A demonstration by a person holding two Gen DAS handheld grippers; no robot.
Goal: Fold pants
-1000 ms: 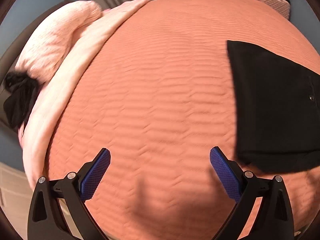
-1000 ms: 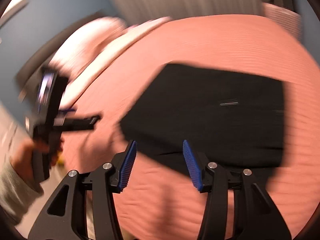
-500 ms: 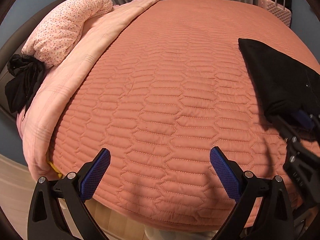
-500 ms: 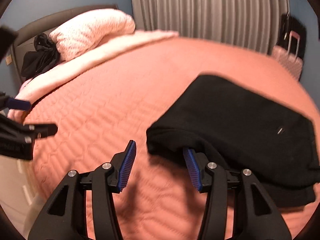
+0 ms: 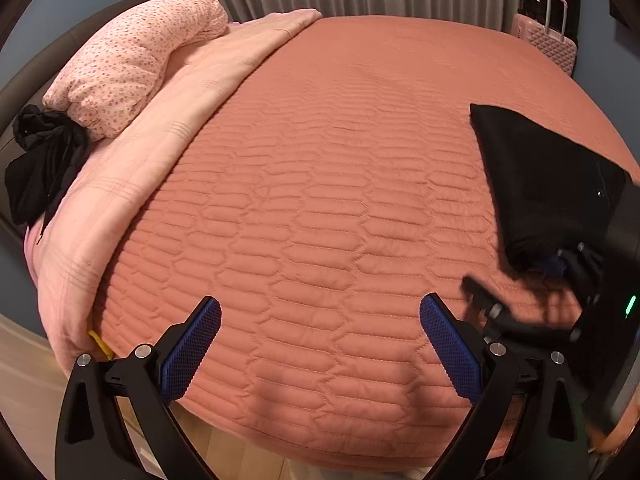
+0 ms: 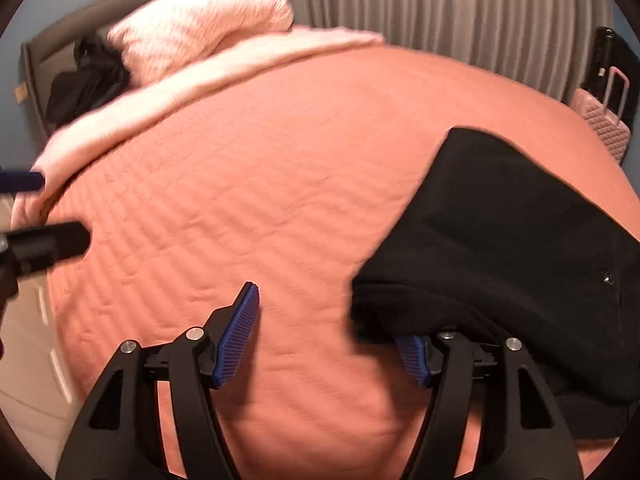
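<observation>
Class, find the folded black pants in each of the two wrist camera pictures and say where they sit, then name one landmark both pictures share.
Left wrist view: the black pants lie at the right edge, on the orange quilt, partly hidden low down by the other gripper.
Right wrist view: the pants fill the right half, their near edge draped over the right-hand finger.
Shared landmark: the pink suitcase at the upper right of both.

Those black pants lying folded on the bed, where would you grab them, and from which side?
Probably the near left corner of the black pants, approached low from the front edge of the bed. There the folded layers bulge up off the quilt, leaving room for a finger underneath. The right gripper, its jaws just widened, already has one finger tucked under that edge, nothing pinched yet.
</observation>
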